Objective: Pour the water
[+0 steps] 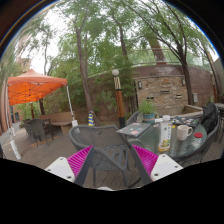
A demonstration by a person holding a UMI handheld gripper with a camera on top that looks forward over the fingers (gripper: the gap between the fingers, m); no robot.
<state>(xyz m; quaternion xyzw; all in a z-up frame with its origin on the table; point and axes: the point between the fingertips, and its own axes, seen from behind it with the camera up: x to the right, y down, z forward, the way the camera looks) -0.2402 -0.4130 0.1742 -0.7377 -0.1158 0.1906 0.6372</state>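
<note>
**Gripper raised over patio, fingers apart, nothing held**

The gripper [113,165] is held above an outdoor patio. Its two fingers stand apart, each showing a magenta pad [79,158] on its inner face, with a clear gap between them. No object is clamped. A dark metal chair [100,148] with a slatted back shows through the gap, just ahead of the fingers.

To the right of the fingers stands a round glass-topped table [195,143]. On the table, near its left edge, a clear plastic bottle [165,133] stands upright, with a label on its body. Just beside the bottle, toward the table's middle, stands a white mug [183,131] with its handle facing right. A flat grey item lies at the table's far left edge; its type cannot be determined.

Beyond the fingers, a lamp post [119,95] rises near a brick structure [160,88]. Well apart to the left, an orange canopy [35,87] covers a second set of chairs and a table. Tall trees [85,40] fill the background
</note>
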